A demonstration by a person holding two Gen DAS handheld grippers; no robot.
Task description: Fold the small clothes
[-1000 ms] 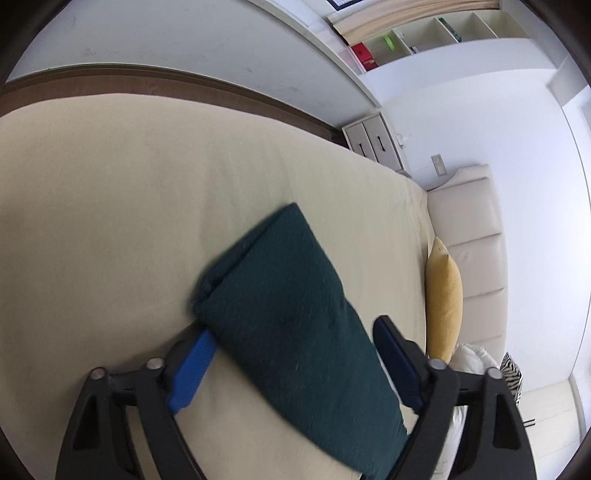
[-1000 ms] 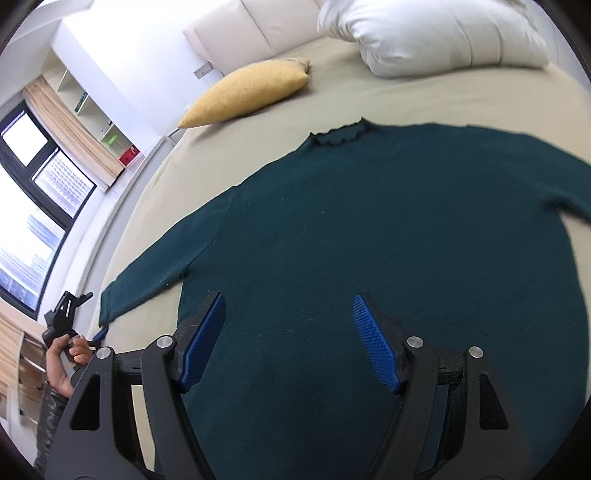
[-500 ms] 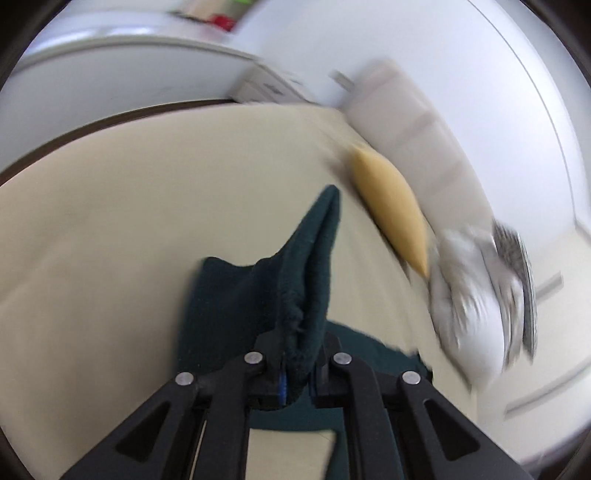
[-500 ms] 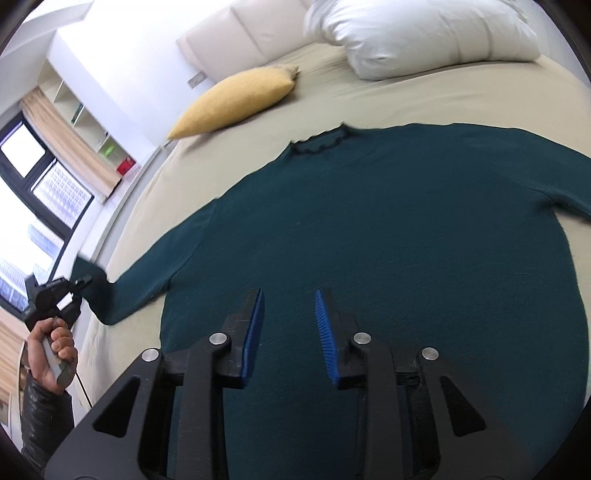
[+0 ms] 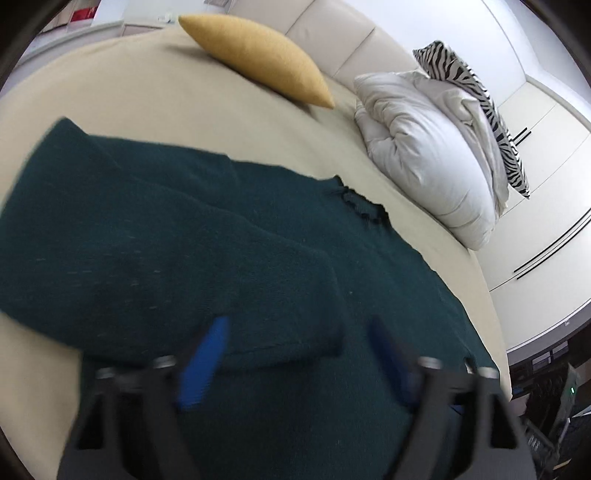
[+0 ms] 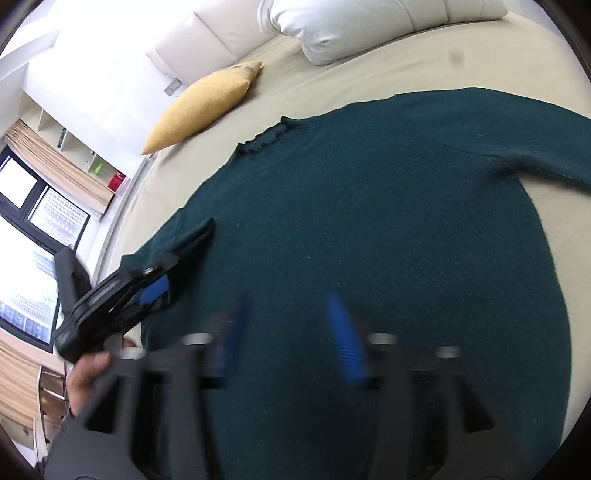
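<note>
A dark green sweater (image 5: 369,280) (image 6: 369,240) lies flat on the beige bed (image 5: 147,92), neck towards the pillows. Its left sleeve (image 5: 147,240) is folded in over the body, and the cuff end lies between my left gripper's (image 5: 295,350) blurred blue pads. Those jaws are opening wide and the pads do not press on the cuff. The right wrist view shows the left gripper (image 6: 168,275) at the folded sleeve (image 6: 184,240), with a hand (image 6: 88,373) on its handle. My right gripper (image 6: 291,328) hovers low over the sweater's lower body, jaws opening, nothing held. The other sleeve (image 6: 546,147) stretches out to the right.
A yellow cushion (image 5: 258,55) (image 6: 199,107) and a white duvet bundle (image 5: 424,147) (image 6: 351,26) lie at the head of the bed, with a zebra-print pillow (image 5: 480,110) behind. Cream headboard (image 5: 332,29), window (image 6: 37,229) and shelves (image 6: 74,147) stand to the left.
My left gripper shut on the sleeve cuff, swung it across onto the sweater's body, and now stands wide with the cuff released. The right gripper narrowed, reopened and sank closer to the sweater.
</note>
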